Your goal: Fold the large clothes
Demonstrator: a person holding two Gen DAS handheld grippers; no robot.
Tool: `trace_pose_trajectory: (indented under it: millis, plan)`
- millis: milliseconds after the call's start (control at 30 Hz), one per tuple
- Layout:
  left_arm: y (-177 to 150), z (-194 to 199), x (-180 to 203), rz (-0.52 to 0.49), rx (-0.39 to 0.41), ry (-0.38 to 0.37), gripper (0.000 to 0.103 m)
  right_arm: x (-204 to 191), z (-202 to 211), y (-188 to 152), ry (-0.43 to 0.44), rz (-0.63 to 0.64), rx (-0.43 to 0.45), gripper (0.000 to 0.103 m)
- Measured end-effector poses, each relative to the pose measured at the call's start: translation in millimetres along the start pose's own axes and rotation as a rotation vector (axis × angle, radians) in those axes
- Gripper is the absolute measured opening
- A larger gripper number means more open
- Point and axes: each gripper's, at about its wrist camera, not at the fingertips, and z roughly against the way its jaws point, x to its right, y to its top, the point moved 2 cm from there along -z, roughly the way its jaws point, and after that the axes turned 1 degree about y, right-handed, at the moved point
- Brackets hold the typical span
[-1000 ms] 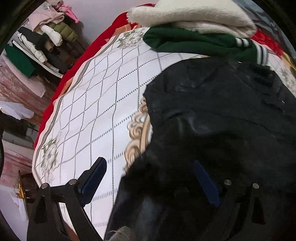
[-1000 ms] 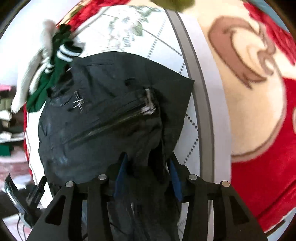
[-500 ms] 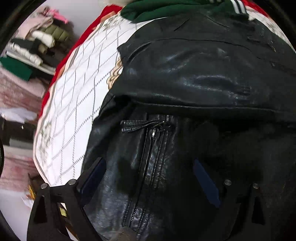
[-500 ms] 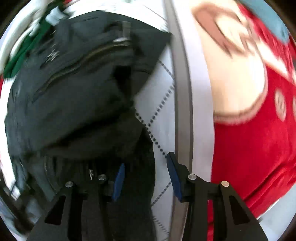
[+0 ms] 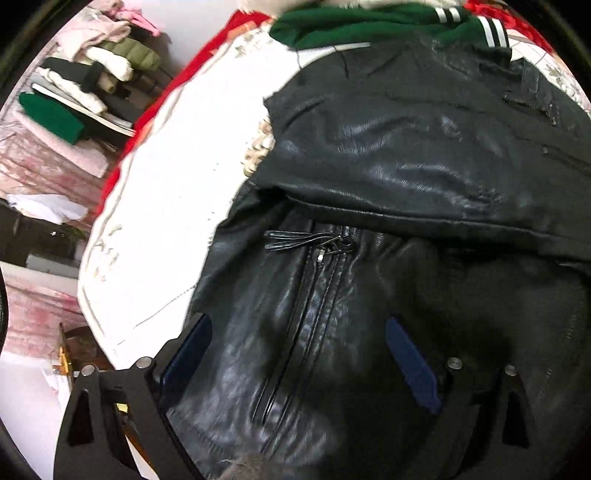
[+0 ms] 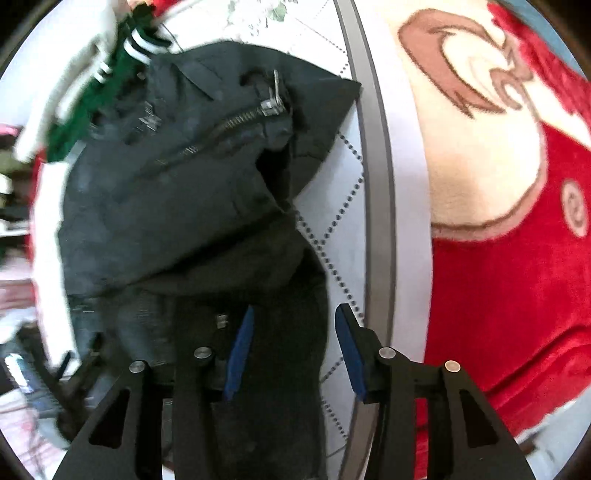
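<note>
A black leather jacket (image 5: 399,155) lies folded on the white patterned bedspread (image 5: 177,184), one layer doubled over another, a zip (image 5: 317,280) running down the lower layer. My left gripper (image 5: 299,339) is open, its blue pads wide apart just above the lower layer. In the right wrist view the jacket (image 6: 177,192) fills the left half, with a metal zip (image 6: 236,118) across it. My right gripper (image 6: 293,332) is open over the jacket's right edge, with nothing held between the pads.
A green garment with white stripes (image 5: 369,26) and a cream fleece lie past the jacket. A red and cream blanket (image 6: 498,258) covers the bed's right side. Shelves of stacked clothes (image 5: 81,85) stand left of the bed.
My right gripper let go of the black fabric and opened. The jacket's lower part was brought over into a fold. Both grippers drew back slightly; the left stayed open.
</note>
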Motion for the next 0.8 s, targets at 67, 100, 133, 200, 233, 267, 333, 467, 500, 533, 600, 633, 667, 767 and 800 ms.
trace_pose_trajectory:
  millis: [67, 100, 133, 200, 233, 267, 333, 467, 500, 533, 600, 633, 667, 767, 800]
  plan:
    - [-4.1, 19.5, 4.7, 0.001, 0.03, 0.039, 0.096, 10.4, 13.2, 4.0, 0.081, 0.002, 0.0, 0.055]
    - [-7.6, 32.1, 10.2, -0.004, 0.05, 0.066, 0.096, 17.1, 22.1, 6.9, 0.14, 0.012, 0.002, 0.056]
    - [-10.8, 43.2, 15.5, -0.011, 0.064, 0.084, 0.096, 23.5, 30.6, 10.7, 0.194, 0.027, 0.0, 0.058]
    - [-22.5, 68.3, 29.9, -0.02, 0.094, 0.129, 0.096, 35.4, 45.8, 20.6, 0.265, 0.072, -0.023, 0.064]
    - [-28.8, 79.6, 39.4, -0.025, 0.099, 0.143, 0.096, 39.0, 53.5, 21.2, 0.284, 0.101, -0.033, 0.068]
    - [-36.5, 91.8, 51.4, -0.031, 0.101, 0.155, 0.096, 43.7, 59.0, 20.0, 0.297, 0.126, -0.039, 0.07]
    - [-46.5, 109.7, 72.2, -0.054, 0.101, 0.179, 0.096, 59.8, 76.3, 25.8, 0.326, 0.187, -0.056, 0.077]
    - [-78.1, 136.0, 125.8, -0.125, 0.07, 0.179, 0.096, 80.6, 86.6, 38.8, 0.361, 0.23, -0.105, 0.078]
    - [-86.2, 141.4, 140.9, -0.145, 0.058, 0.164, 0.096, 89.7, 89.0, 39.8, 0.368, 0.239, -0.113, 0.078]
    - [-92.1, 146.9, 154.2, -0.165, 0.051, 0.155, 0.096, 98.5, 91.1, 40.2, 0.367, 0.25, -0.119, 0.078]
    - [-105.0, 155.5, 181.3, -0.217, 0.049, 0.148, 0.096, 113.8, 94.8, 41.2, 0.355, 0.255, -0.127, 0.078]
    - [-112.2, 158.3, 198.6, -0.259, 0.053, 0.155, 0.096, 120.3, 94.7, 42.5, 0.357, 0.251, -0.132, 0.078]
    - [-116.4, 157.9, 211.3, -0.297, 0.056, 0.162, 0.096, 127.9, 96.0, 43.2, 0.358, 0.245, -0.134, 0.078]
    - [-132.9, 154.5, 246.3, -0.382, 0.065, 0.186, 0.096, 140.8, 90.9, 45.7, 0.355, 0.219, -0.141, 0.078]
    - [-137.4, 149.7, 257.0, -0.411, 0.064, 0.197, 0.096, 145.1, 89.5, 47.3, 0.354, 0.212, -0.144, 0.078]
